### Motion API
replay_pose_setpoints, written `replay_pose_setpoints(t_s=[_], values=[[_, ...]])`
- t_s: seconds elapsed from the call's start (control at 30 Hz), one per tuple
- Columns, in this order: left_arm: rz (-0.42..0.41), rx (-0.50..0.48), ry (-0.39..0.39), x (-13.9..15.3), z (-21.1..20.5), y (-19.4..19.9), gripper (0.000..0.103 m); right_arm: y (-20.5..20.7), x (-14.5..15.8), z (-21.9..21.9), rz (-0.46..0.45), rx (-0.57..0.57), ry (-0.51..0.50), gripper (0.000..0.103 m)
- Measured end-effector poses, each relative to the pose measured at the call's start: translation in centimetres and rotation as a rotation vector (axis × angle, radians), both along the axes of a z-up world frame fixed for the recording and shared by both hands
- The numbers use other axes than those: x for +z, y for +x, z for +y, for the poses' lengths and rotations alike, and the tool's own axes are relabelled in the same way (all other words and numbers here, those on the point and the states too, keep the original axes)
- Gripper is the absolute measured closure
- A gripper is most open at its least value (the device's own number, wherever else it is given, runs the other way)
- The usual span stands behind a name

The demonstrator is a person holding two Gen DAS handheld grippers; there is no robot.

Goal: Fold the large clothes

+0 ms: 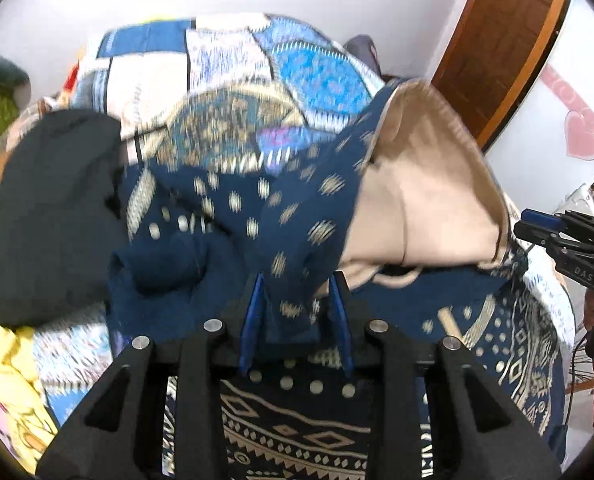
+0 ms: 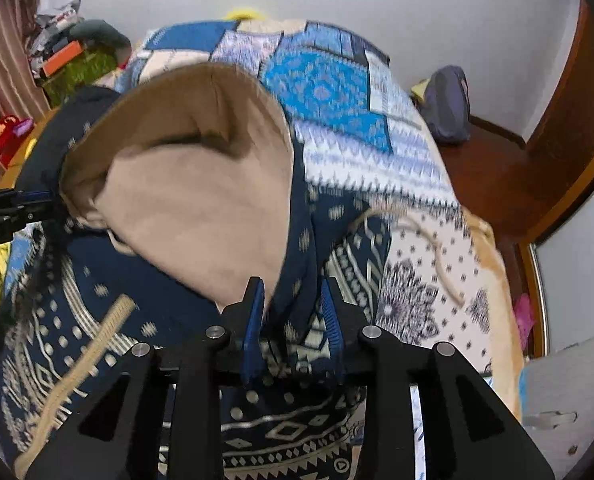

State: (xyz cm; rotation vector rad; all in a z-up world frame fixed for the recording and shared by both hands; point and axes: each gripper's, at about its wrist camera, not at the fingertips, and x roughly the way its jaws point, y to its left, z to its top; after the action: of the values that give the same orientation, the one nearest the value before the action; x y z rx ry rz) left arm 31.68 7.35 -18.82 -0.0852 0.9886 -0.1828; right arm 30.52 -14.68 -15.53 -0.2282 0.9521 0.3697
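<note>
A navy hoodie with a cream pattern [image 1: 297, 208] lies on a bed, its tan-lined hood [image 1: 429, 200] raised and open. My left gripper [image 1: 297, 292] is shut on the navy fabric at the hood's left edge. My right gripper [image 2: 293, 300] is shut on the hood's right edge, with the tan lining [image 2: 189, 200] billowing ahead of it. The right gripper also shows at the right edge of the left wrist view [image 1: 545, 224]. The left gripper shows at the left edge of the right wrist view [image 2: 25, 204]. A tan drawstring [image 2: 81, 356] lies on the hoodie's body.
The bed has a blue and white patchwork cover [image 2: 329, 92]. A black garment [image 1: 57, 216] lies at the left, with yellow bedding [image 1: 1, 320] below it. A wooden door [image 1: 505, 40] stands at the right. A grey bag [image 2: 449, 104] sits beyond the bed.
</note>
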Motion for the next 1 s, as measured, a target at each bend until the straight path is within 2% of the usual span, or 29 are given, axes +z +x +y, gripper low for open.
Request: replay_pose_setpoints(t_s=[0.13,0.3,0.5,0.77,0.9,1.0], values=[[-0.055,-0.022,0.002,2.0,-0.5,1.5,0.062,1.9,1.2,0.7,-0.03,0.001,0.033,0.062],[-0.068,-0.062,0.011,2.8,-1.9,4.6,0.062,4.3,1.2,2.0,-0.03,0.0,0.047,0.061],[-0.036,-0.116,0.034,1.4,-3.9,8.1,0.062,7.0,0.1,3.3,0.007,0.01,0.052,0.061],[-0.02,-0.127,-0.041,0.5,-4.6,11.6,0.062,9.7,-1.1,4.2,0.007,0.008,0.077,0.061],[-0.013,-0.141,-0.055,0.2,-5.2,12.3,0.062,10.6,-1.7,4.3,0.033,0.0,0.132,0.061],[-0.018,-0.151,-0.048,0.2,-5.6,12.4,0.081,10.9,-1.6,4.3,0.048,-0.002,0.178,0.062]])
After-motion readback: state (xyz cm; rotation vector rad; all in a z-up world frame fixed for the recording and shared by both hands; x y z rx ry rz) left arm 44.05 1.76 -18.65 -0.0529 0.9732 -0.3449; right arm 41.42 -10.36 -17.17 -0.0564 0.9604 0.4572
